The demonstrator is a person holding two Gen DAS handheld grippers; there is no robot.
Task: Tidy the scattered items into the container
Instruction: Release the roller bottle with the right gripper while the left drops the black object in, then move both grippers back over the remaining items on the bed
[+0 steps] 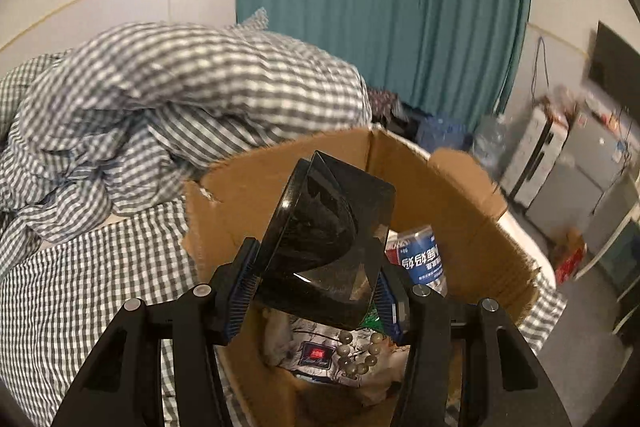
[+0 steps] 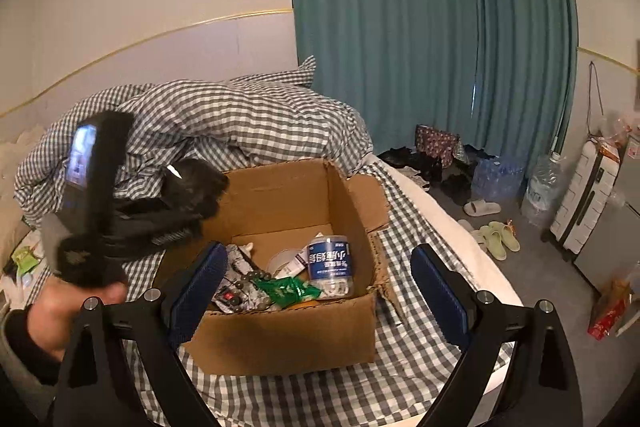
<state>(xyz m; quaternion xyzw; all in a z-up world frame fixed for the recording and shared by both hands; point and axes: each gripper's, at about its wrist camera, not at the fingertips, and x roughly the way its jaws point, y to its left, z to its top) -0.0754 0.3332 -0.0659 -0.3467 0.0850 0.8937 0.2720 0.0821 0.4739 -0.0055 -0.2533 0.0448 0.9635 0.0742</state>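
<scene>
Two grippers over a checked bed (image 2: 320, 387): left fingers (image 1: 244, 279) clamp a black case (image 1: 328, 235), right fingers (image 2: 200, 283) spread wide, empty.

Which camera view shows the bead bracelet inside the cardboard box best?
The left wrist view: the bead bracelet lies close below the left gripper, each bead distinct. In the right wrist view the bracelet is smaller and farther away, lying among other items in the cardboard box.

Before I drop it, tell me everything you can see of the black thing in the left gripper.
The black object is glossy, hard-looking dark plastic with a curved, scoop-like face and flat angular sides; what it is I cannot tell. The left gripper clamps its lower part between blue pads. It is tilted, above the open cardboard box, touching nothing else visible.
</scene>
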